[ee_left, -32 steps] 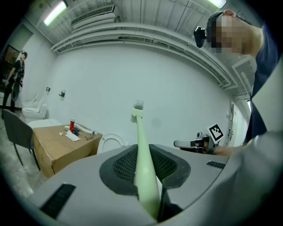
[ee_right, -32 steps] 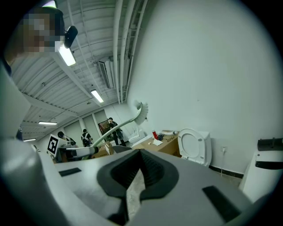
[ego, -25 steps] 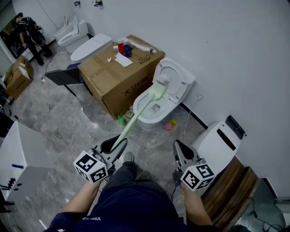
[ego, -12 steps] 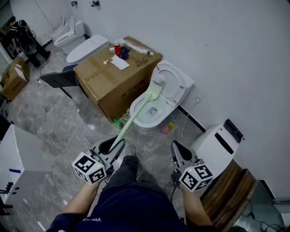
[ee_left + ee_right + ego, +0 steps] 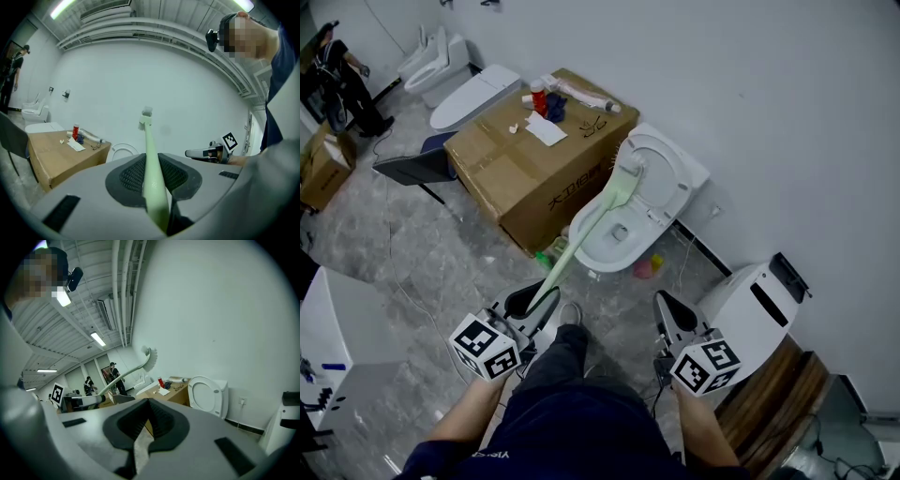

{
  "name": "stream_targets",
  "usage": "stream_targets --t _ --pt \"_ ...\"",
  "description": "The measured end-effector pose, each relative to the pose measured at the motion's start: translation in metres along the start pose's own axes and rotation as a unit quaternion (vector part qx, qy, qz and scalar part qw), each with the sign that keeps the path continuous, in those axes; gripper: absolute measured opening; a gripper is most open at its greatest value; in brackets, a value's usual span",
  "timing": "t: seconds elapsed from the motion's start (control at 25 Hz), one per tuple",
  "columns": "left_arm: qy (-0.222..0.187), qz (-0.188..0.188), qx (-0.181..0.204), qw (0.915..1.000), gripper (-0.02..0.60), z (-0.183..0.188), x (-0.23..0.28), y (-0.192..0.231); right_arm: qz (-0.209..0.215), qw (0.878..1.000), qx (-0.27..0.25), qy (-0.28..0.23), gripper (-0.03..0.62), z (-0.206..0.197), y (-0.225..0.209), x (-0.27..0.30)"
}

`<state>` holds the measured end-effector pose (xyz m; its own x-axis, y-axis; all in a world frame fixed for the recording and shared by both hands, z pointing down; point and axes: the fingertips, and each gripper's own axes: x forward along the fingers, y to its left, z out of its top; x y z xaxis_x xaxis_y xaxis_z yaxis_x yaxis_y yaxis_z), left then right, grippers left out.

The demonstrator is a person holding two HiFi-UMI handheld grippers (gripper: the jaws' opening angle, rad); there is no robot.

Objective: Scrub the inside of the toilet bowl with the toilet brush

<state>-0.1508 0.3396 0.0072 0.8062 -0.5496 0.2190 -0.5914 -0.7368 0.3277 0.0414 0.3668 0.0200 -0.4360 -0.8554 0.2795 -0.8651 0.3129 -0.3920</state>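
Toilet brush (image 5: 587, 230) pinched in my left gripper (image 5: 534, 298), held up over the toilet.
My left jaws clamp its pale green handle; the bristle head hangs in the air above the toilet bowl (image 5: 598, 260), in front of the raised seat (image 5: 664, 180). My right gripper (image 5: 667, 305) is off to the side, jaws pressed together on nothing.
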Motion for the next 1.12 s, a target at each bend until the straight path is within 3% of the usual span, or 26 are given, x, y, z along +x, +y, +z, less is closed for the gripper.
stream_targets --t 1.12 --pt "0.057 -0.048 -0.012 0.9972 0.095 0.053 0.119 0.188 -0.055 0.998 0.030 0.027 0.005 0.053 -0.059 0.194"
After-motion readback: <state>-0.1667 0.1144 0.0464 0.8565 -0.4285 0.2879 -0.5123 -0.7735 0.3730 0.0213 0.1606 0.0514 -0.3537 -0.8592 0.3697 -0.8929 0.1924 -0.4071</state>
